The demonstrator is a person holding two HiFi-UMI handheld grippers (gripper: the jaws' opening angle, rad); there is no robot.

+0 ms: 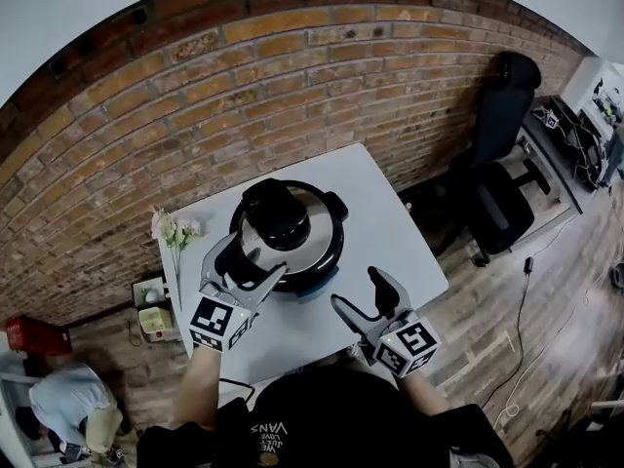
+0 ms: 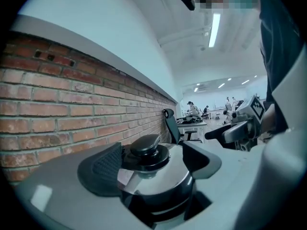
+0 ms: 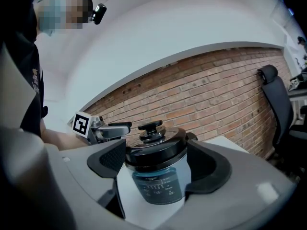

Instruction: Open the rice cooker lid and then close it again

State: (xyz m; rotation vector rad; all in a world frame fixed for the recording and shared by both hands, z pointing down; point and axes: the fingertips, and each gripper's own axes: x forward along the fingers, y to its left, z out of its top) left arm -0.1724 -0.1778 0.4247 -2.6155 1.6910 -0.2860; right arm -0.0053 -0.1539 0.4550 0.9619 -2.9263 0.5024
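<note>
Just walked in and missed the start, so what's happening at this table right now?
A person holds a claw in each hand, facing a rice cooker on a white table. The lid is shut and nothing touches its black knob. The left claw is open, close against the cooker's near side. The right claw, also open, hangs a little short of it. Neither grips anything.

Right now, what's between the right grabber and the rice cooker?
Nothing: only bare white table separates the right gripper from the rice cooker, as the head view shows.
</note>
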